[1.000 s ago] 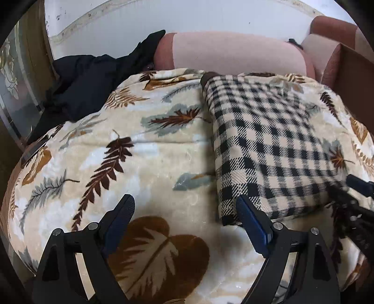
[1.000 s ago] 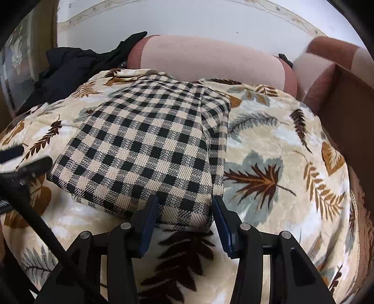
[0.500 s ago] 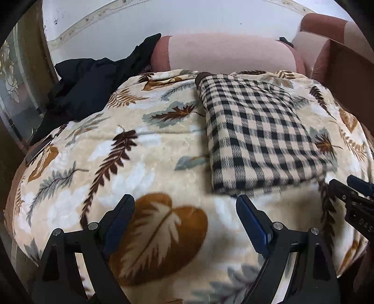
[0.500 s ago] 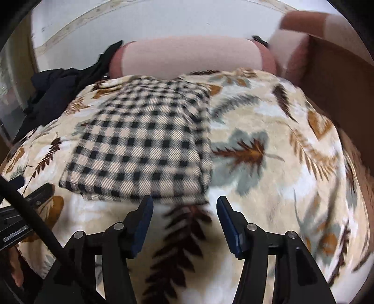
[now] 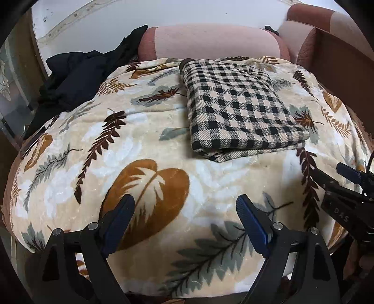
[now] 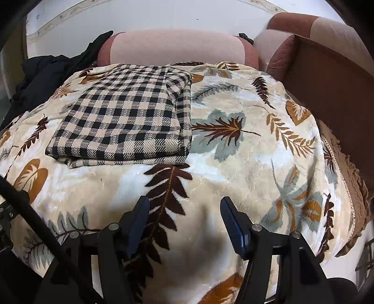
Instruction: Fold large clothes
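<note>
Both my left tool (image 5: 184, 219) and right tool (image 6: 184, 221) hang apart, empty, short of the folded checked garment (image 6: 124, 119); snagging its near edge would unfold it.

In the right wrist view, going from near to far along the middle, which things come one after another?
right gripper → leaf-print blanket → folded checked garment → pink bolster cushion → white wall

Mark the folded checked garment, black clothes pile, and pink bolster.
folded checked garment (image 6: 126, 117), right wrist view, top layer centre
black clothes pile (image 5: 74, 79), left wrist view, middle of heap
pink bolster (image 5: 210, 42), left wrist view, front face
</note>
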{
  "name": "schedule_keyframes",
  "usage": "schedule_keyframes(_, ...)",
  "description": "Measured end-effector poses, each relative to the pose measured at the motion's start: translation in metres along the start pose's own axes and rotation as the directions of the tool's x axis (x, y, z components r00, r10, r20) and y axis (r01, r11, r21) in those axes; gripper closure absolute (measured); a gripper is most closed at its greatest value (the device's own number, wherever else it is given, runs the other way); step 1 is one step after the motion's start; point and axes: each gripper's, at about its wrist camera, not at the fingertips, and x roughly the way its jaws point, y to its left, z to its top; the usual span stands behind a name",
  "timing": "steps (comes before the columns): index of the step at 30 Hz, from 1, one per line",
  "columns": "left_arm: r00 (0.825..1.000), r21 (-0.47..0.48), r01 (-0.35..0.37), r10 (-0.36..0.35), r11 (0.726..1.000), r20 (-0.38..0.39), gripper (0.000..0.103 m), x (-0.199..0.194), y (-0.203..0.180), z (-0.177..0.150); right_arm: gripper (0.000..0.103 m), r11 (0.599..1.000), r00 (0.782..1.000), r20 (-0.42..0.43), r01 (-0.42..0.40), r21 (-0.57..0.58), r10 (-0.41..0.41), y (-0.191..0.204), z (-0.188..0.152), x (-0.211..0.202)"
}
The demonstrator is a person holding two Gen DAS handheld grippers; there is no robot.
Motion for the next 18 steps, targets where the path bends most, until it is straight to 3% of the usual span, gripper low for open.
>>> schedule_keyframes(18,0.999,-0.001,0.017,-0.017,1.0,-0.042,0.015,0.0077,-0.0005,-0.004,0.031,0.999,1.0,-0.024,0.008,-0.043,-0.009,0.0079,-0.0045,0.0092)
